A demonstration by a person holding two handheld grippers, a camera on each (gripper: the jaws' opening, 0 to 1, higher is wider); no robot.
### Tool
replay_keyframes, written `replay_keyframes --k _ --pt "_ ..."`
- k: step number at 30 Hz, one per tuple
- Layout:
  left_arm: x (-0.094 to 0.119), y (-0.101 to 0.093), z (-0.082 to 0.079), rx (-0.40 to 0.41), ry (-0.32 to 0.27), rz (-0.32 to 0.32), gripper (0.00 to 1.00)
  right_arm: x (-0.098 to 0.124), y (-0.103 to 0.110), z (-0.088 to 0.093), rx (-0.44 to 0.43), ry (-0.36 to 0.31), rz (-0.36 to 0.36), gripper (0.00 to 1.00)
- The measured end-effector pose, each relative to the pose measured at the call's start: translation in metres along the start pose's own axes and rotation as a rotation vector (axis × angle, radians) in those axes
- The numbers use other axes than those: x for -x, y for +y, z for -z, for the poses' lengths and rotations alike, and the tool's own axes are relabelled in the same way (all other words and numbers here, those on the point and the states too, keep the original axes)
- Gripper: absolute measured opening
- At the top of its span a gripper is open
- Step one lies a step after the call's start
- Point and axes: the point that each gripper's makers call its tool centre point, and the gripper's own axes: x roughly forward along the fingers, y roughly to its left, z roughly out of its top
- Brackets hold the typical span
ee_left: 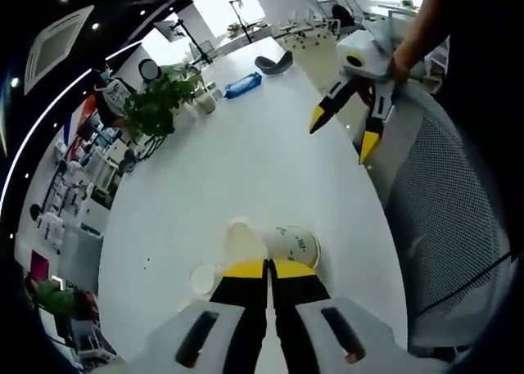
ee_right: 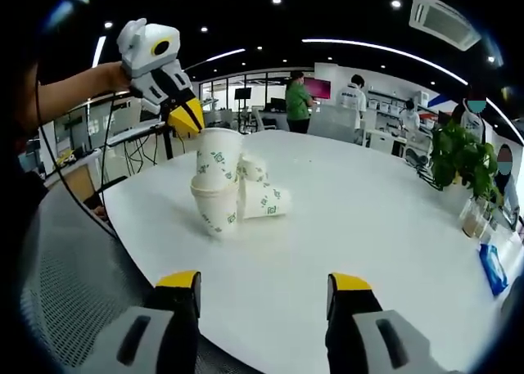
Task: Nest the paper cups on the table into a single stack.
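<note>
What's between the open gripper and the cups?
Just bare table. In the right gripper view, nothing lies between the right gripper and the cups.

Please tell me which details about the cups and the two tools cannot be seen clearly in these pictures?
- How many cups are nested: right gripper view, they overlap and are small.
- The left tool's grip on the top cup: left gripper view, its own tips cover the rim.
- Print on the cups: both views, too small to read.
- Blue packet: right gripper view, at the edge, blurred.
</note>
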Motion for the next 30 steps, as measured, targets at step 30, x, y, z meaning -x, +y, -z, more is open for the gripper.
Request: replay_keyframes --k 30 --pt "-0.036 -0.037 0.006 0.143 -0.024 0.151 0.0 -0.001 0.001 0.004 0.005 0.018 -0.006 0.59"
